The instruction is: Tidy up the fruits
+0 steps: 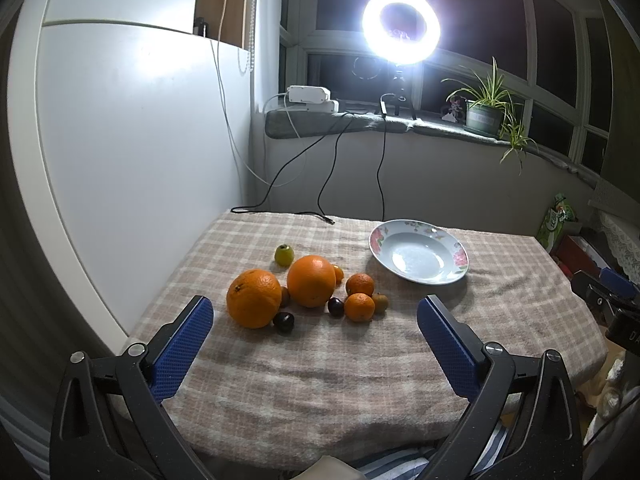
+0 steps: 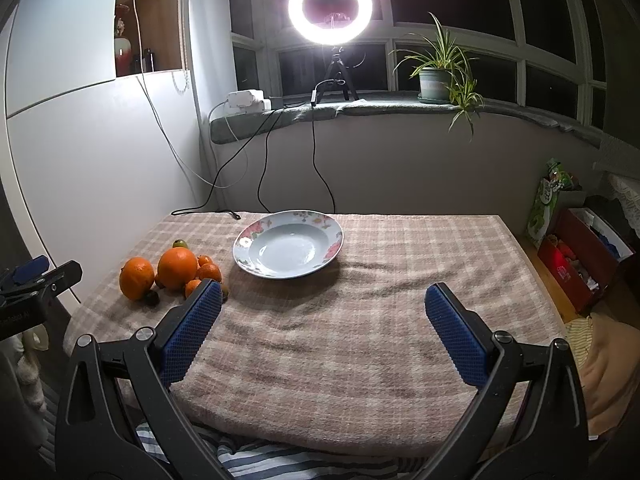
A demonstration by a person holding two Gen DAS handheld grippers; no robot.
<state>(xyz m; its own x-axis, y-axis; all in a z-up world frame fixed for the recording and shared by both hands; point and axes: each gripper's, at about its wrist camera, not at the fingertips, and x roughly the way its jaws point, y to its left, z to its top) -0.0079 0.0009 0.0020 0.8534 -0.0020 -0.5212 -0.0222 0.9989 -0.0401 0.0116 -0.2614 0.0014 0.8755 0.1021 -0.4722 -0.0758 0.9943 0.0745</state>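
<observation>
A cluster of fruit lies on the checked cloth: two big oranges [image 1: 253, 298] [image 1: 311, 281], two small tangerines [image 1: 359, 307] [image 1: 360, 284], a green fruit [image 1: 284, 255] and dark plums [image 1: 283, 322]. The cluster also shows in the right wrist view [image 2: 177, 268]. A flowered plate [image 1: 436, 280] stands empty to their right, and in the right wrist view [image 2: 256, 268] too. My left gripper [image 1: 316, 316] is open and empty, just short of the fruit. My right gripper [image 2: 323, 300] is open and empty over bare cloth, nearer than the plate.
The cloth-covered table [image 2: 360, 340] meets a white cabinet [image 1: 120, 160] on the left. Cables [image 1: 332, 184] hang from the sill, which holds a ring light [image 1: 401, 27] and a potted plant [image 1: 486, 114]. Boxes and bags [image 2: 576, 252] sit on the floor at the right.
</observation>
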